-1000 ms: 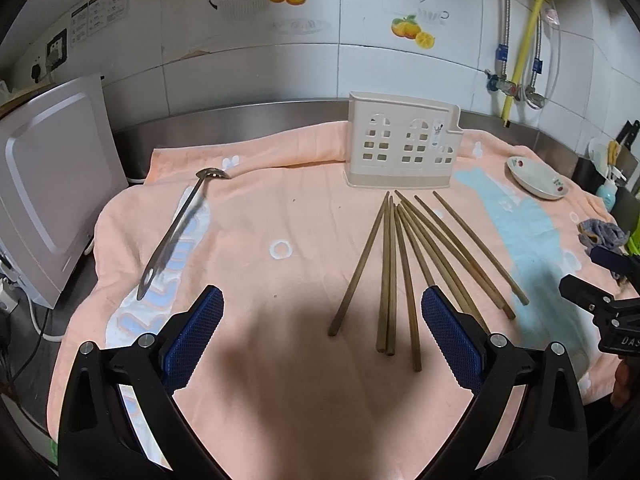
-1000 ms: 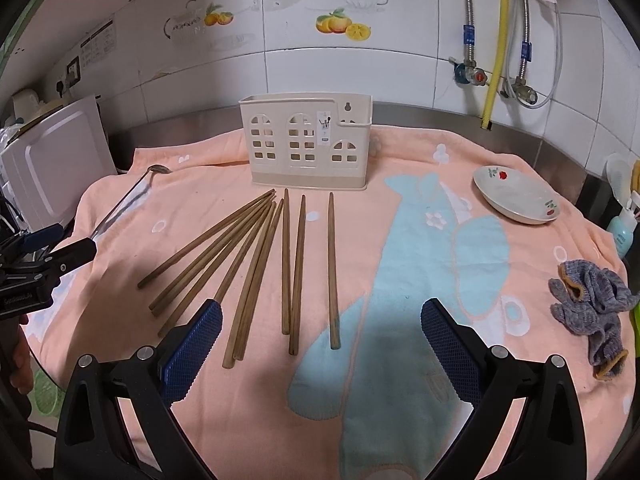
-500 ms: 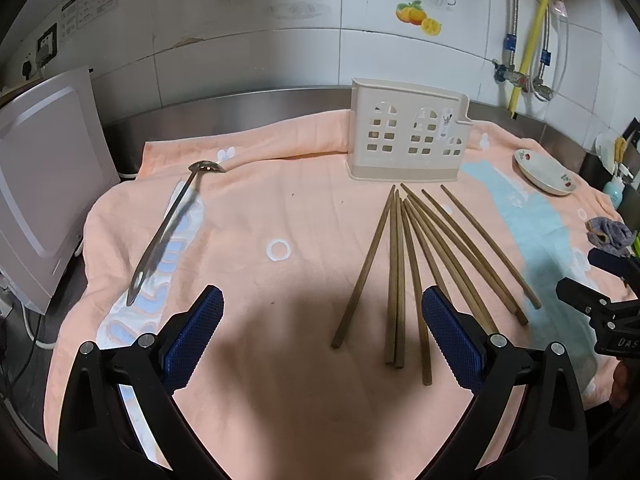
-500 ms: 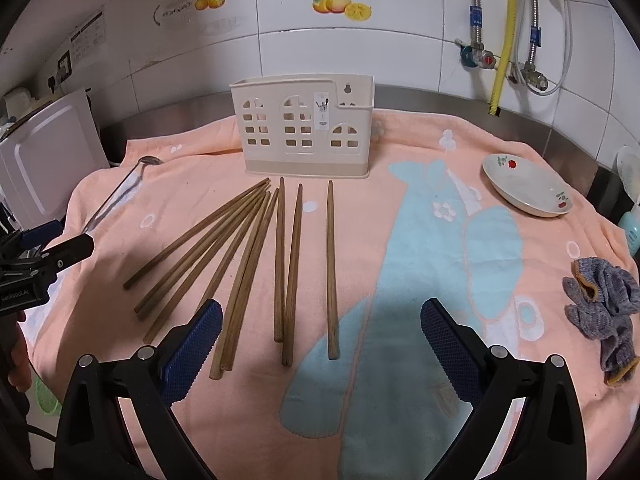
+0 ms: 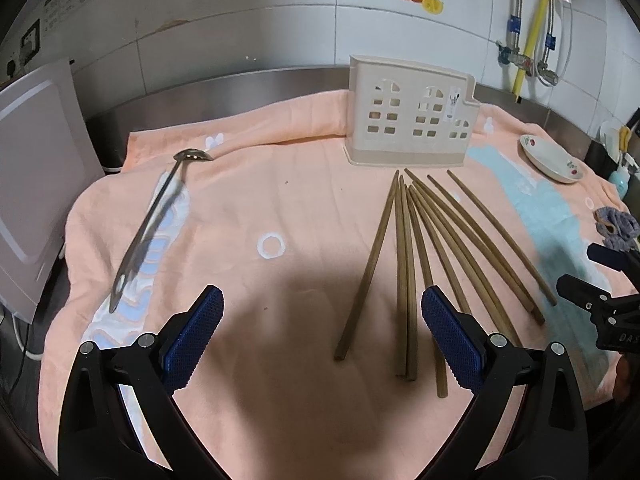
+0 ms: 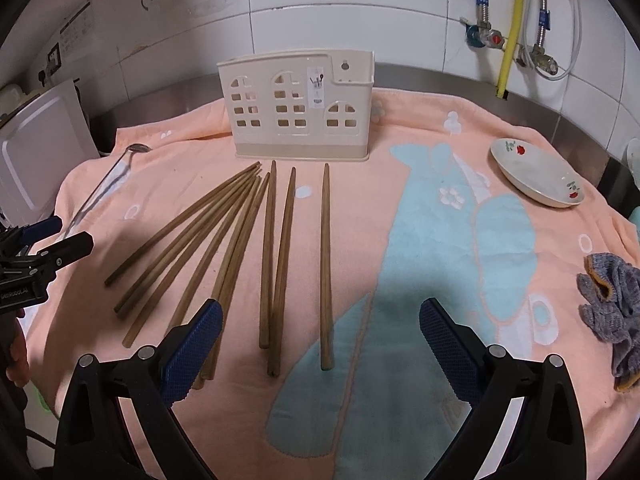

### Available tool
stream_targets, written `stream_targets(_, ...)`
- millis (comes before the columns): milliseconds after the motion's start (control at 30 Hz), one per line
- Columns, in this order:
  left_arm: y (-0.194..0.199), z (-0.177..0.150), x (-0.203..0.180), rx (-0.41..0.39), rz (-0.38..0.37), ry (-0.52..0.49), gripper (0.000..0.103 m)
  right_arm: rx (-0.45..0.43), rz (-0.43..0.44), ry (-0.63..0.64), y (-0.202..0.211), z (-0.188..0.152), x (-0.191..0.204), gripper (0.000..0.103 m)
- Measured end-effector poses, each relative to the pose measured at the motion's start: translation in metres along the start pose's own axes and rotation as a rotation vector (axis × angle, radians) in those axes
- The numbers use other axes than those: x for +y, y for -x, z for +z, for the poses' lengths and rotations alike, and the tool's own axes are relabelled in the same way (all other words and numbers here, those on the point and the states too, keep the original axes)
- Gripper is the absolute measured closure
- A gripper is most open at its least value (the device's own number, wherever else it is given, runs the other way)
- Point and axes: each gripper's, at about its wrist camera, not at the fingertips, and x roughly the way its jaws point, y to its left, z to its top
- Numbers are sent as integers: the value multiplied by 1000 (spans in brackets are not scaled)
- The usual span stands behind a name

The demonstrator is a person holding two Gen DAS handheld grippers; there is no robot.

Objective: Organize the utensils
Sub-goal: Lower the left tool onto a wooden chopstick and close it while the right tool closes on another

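Wooden chopsticks [image 6: 272,248] lie fanned on the towel-covered table [image 6: 420,380] before the empty holder [image 6: 300,108], both our left tongs [image 5: 322,338] and right tongs [image 6: 320,344] wide and empty, so we should pinch one stick mid-shaft.

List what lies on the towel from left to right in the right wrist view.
Metal ladle → fan of wooden chopsticks → white dish → grey rag.
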Motion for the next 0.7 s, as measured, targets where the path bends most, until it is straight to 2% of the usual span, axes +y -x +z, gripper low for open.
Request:
stream_targets(133,-9,2,-1,12,-13,-13,5,28,8,-3,-12,0,-3,19)
stream_targets(200,-13,2,-3,17,-15,-27,5,40,10,-5,-16,0,-5,20)
stream_targets(267,-17,3,-4,28,-22,-38,5,49,14,-4,-20,1,-6,26)
stream_targets(367,-23,3,-5,43,-34,-48,6,60,22,0,-25,1,-6,29)
stream_targets(533,-31,2,-6,71,-93,-50,7,75,36,17,-32,1,-5,38)
stream_targets(667,-38,1,-6,94,-132,-50,18,90,39,25,-36,0,-5,45)
stream_targets(700,-40,0,-7,102,-137,-53,26,91,40,26,-37,0,-5,45)
